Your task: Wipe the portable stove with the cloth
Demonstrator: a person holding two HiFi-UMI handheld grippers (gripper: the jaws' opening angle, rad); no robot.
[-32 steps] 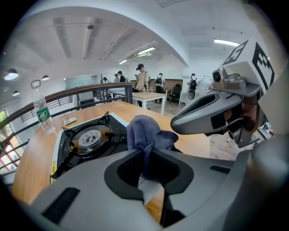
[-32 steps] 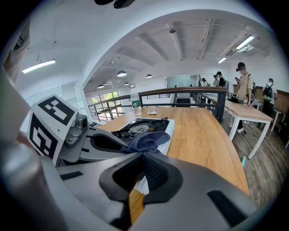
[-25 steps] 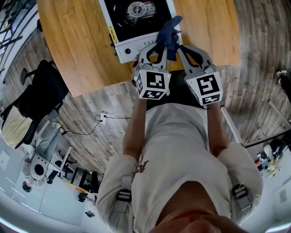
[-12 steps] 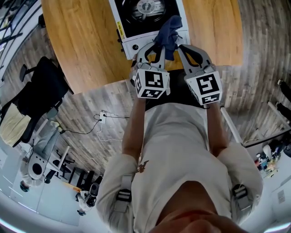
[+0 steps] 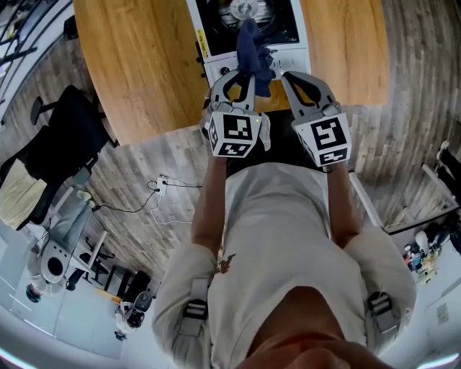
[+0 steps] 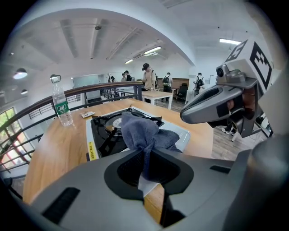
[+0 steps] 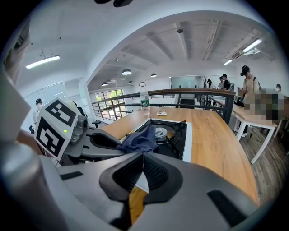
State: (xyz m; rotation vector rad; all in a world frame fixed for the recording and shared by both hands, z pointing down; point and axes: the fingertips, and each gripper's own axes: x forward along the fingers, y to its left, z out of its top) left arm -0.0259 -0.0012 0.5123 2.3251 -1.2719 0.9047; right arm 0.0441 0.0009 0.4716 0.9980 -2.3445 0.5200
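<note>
Both jaws of the left gripper (image 6: 146, 151) are pinched together on a fold of the dark blue cloth (image 6: 140, 131), which bunches beyond the tips and drapes onto the portable stove (image 6: 104, 135). The right gripper (image 7: 143, 155), just beside it, has its jaws closed on nothing. The stove stands on a wooden table (image 5: 144, 65). A second ago the cloth hung at the stove's near right corner; now it lies nearer the burner (image 5: 243, 9).
</note>
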